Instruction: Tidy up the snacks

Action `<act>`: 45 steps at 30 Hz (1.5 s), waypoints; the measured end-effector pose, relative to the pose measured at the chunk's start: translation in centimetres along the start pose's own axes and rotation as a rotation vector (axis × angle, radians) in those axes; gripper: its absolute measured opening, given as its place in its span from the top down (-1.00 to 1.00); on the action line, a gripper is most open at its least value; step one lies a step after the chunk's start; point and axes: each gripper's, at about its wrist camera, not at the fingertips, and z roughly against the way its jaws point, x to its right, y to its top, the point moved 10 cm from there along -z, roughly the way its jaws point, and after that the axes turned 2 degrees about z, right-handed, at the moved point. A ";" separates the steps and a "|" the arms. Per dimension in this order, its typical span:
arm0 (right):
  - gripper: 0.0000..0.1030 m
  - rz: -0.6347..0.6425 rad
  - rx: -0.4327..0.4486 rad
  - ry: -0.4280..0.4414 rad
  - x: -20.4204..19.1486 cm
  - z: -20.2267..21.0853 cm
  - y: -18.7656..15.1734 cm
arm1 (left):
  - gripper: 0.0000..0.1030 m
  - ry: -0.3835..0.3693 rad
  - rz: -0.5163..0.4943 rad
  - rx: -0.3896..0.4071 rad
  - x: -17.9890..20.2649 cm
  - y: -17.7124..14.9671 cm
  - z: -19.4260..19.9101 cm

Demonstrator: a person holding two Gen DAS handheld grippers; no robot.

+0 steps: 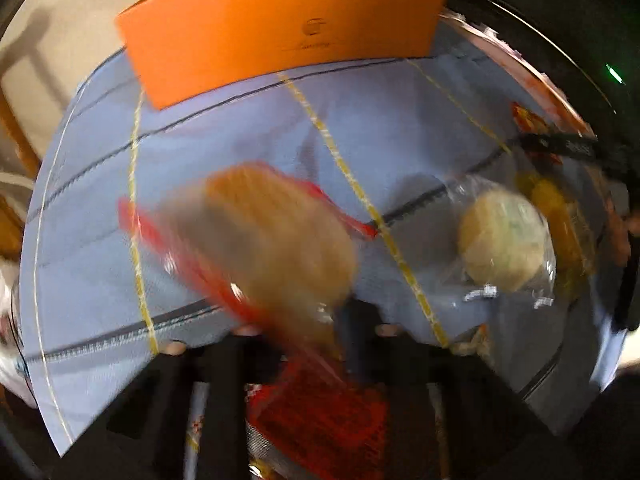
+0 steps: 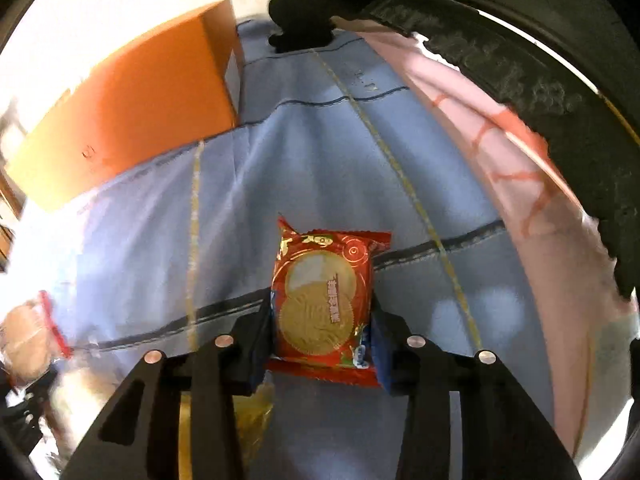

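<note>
In the left wrist view my left gripper [image 1: 308,320] is shut on a clear pack with red edges holding a brown pastry [image 1: 272,236], blurred by motion, held above the blue cloth [image 1: 224,128]. A clear-wrapped pale round cake [image 1: 502,242] lies on the cloth to the right, with a yellow snack pack [image 1: 556,208] beside it. In the right wrist view my right gripper [image 2: 320,320] is shut on a red biscuit pack [image 2: 322,304], held above the cloth [image 2: 320,140]. The pastry pack also shows at the far left [image 2: 28,336].
An orange box stands at the back of the table [image 1: 280,28] and at the left in the right wrist view [image 2: 132,104]. A pink patterned cloth [image 2: 500,152] and a dark textured object [image 2: 540,60] lie along the right. A yellowish pack [image 2: 248,412] lies under the right gripper.
</note>
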 end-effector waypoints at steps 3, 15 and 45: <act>0.18 0.014 0.038 -0.020 0.1 1.2 0.6 | 0.72 0.023 0.034 0.030 -0.7 0.7 1.0; 0.18 -0.048 0.041 -0.030 1.7 2.1 0.9 | -0.92 0.238 -0.121 0.080 -3.6 1.0 2.9; 0.18 0.000 0.320 0.119 -3.3 13.5 11.2 | 0.23 -0.008 0.064 0.326 -2.0 14.2 9.4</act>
